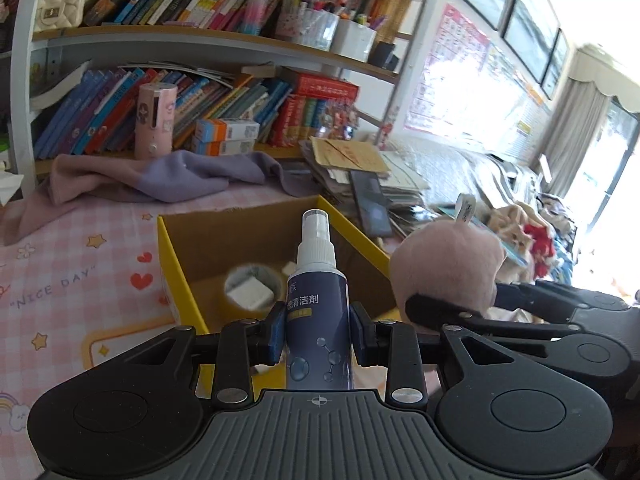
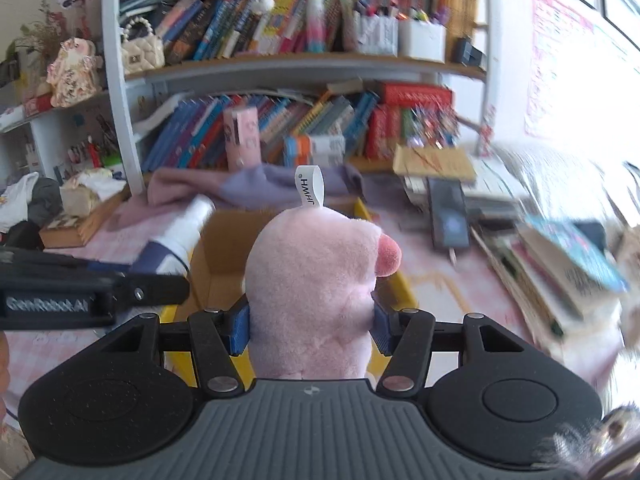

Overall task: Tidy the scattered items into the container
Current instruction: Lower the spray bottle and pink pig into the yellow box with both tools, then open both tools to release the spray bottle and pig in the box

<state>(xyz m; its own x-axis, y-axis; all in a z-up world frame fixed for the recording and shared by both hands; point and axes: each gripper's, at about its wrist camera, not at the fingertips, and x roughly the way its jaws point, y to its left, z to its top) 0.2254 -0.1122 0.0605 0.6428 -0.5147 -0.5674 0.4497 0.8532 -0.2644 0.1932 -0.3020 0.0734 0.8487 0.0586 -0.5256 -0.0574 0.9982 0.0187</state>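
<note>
My left gripper (image 1: 318, 334) is shut on a dark blue spray bottle (image 1: 316, 304) with a white pump top, held upright above the near rim of a yellow-edged cardboard box (image 1: 176, 264). Inside the box lie a tape roll (image 1: 251, 286) and a small white block. My right gripper (image 2: 312, 330) is shut on a pink plush toy (image 2: 316, 280) with a white label loop; this plush toy (image 1: 446, 270) also shows at the right of the left wrist view. The spray bottle (image 2: 180, 236) and the left gripper's arm appear at the left of the right wrist view, over the box (image 2: 224, 248).
A pink checked cloth (image 1: 72, 272) covers the table. A purple towel (image 1: 168, 176) lies behind the box, below crowded bookshelves (image 1: 200, 96). A stack of papers and books with a dark phone (image 2: 448, 216) stands right of the box. More clutter lies far right.
</note>
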